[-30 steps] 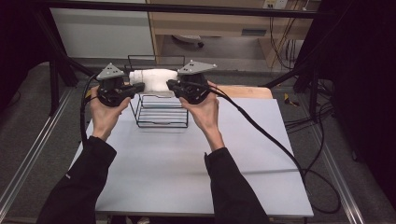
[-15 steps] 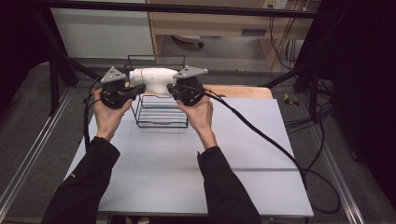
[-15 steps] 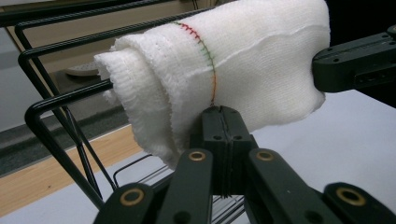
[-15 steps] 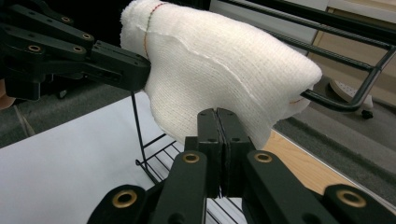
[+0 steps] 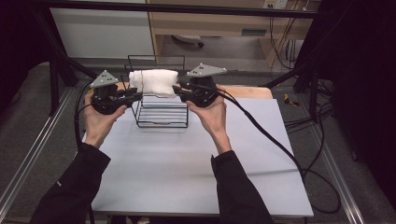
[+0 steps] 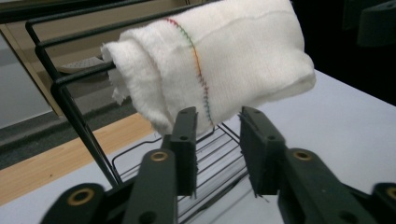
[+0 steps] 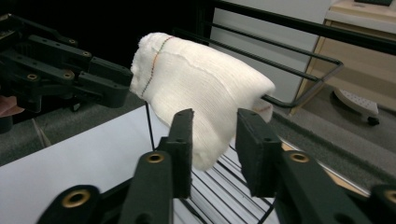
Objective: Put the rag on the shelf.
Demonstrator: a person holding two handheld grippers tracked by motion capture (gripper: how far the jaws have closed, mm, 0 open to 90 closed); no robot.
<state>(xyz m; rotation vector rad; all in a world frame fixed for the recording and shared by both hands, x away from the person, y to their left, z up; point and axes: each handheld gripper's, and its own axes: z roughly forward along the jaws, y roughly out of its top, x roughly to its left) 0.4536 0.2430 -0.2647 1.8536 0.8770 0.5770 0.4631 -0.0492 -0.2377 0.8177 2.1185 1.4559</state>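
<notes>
Right now a rolled white towel [image 5: 153, 82] lies across the top bars of a black wire rack [image 5: 161, 114] that stands toward the far side of a pale table [image 5: 187, 163], and a person holds a gripper at each end of it. At the roll's left end the left gripper [image 5: 133, 94] has just been opening its jaws; seen from the left gripper view, the left gripper [image 6: 219, 140] has its two black jaws standing apart with a clear gap between them, the towel [image 6: 219, 60] hanging just beyond and above their tips, not pinched. The right gripper [image 5: 180, 91] sits at the roll's other end, its jaws likewise having just parted; in the right gripper view the right gripper [image 7: 215, 137] shows spread jaws with the end of the towel [image 7: 201, 88] just in front of them, and I cannot tell whether the cloth brushes the pads, though nothing is squeezed. A line of coloured stitching runs round the towel near one end. Both sleeves are dark, and a black cable [image 5: 275, 144] trails from the right gripper across the table toward its right edge. The rack's wire shelf [image 6: 219, 154] shows below the roll.
</notes>
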